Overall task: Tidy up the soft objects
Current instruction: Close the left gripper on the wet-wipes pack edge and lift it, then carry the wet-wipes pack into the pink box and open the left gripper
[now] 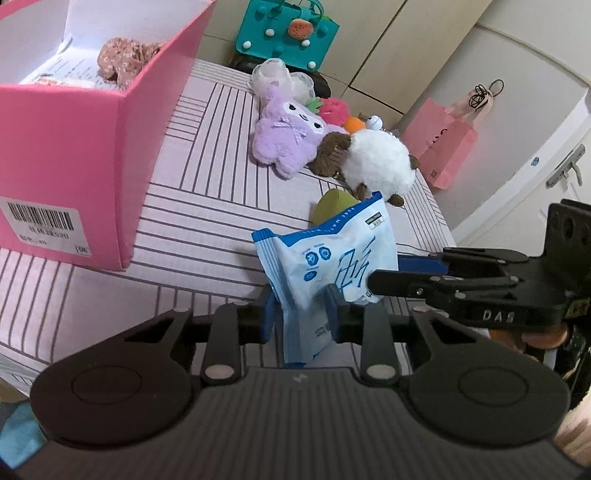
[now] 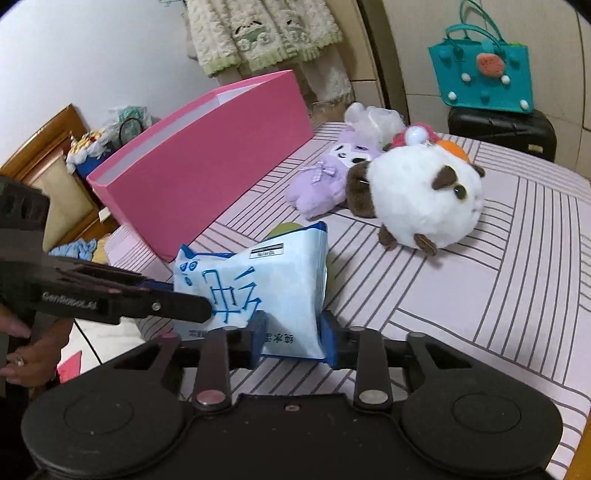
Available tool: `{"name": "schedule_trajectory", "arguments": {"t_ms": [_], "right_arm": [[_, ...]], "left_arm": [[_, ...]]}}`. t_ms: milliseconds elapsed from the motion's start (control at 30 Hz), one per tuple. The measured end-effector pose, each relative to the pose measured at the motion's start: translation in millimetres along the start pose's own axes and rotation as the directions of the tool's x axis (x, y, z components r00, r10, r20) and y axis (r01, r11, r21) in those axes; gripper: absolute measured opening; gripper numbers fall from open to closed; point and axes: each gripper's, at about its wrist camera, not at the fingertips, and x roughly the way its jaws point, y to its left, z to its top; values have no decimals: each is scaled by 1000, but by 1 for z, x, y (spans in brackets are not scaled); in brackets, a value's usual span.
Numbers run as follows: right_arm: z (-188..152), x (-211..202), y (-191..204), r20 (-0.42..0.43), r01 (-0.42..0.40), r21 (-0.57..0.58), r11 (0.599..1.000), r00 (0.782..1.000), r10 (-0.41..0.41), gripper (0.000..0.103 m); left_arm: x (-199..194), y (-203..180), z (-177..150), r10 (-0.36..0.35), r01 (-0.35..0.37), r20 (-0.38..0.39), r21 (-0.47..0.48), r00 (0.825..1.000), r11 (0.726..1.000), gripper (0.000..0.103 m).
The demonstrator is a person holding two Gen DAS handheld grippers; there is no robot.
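We see a bed with a pink-and-white striped cover (image 2: 480, 295). On its far left stands a large pink box (image 1: 74, 147), open at the top, with a floral cloth (image 1: 125, 59) inside and a barcode label on its near end; the small print there is too blurred to read. Beyond the bed's far end sits a teal felt bag (image 1: 288, 33), and a pink paper bag (image 1: 443, 147) leans against a white cupboard to the right.

Farther along the cover lie a white round plush (image 2: 421, 195) with brown ears, touching a purple plush (image 1: 284, 136); a red and orange toy behind them is mostly hidden.

Near us, a light blue wipes packet (image 1: 325, 258) is held up above the cover. Its large blue characters we cannot make out. The left gripper (image 1: 301, 314) pinches its lower edge tightly. The right gripper (image 2: 291, 336) brackets the packet's other end, its blue pads against the sides. A green object (image 1: 332, 206) just behind the packet is largely covered.
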Motion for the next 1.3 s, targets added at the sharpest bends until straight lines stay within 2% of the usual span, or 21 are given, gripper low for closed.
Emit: {"name": "schedule_trajectory", "arguments": {"t_ms": [167, 367, 500, 733, 1033, 1300], "right_arm": [[-1, -8, 6, -5, 32, 37, 999, 999, -32, 27], [-8, -22, 25, -10, 54, 38, 998, 999, -54, 28], [-11, -27, 33, -47, 40, 58, 997, 998, -37, 29], [-14, -37, 57, -104, 9, 60, 998, 995, -2, 29], [2, -46, 100, -104, -22, 6, 1000, 994, 23, 30], [35, -50, 137, -66, -30, -92, 995, 998, 24, 31]], "left_arm": [[-1, -9, 1, 13, -12, -24, 59, 1000, 998, 25], [-14, -14, 2, -5, 13, -70, 107, 998, 994, 25], [-24, -14, 1, -36, 52, -131, 122, 991, 991, 25], [-53, -16, -3, -48, 84, -198, 174, 979, 981, 25], [-99, -11, -1, -14, 56, -192, 216, 981, 975, 26], [-135, 5, 19, -13, 48, -150, 236, 989, 970, 26]]}}
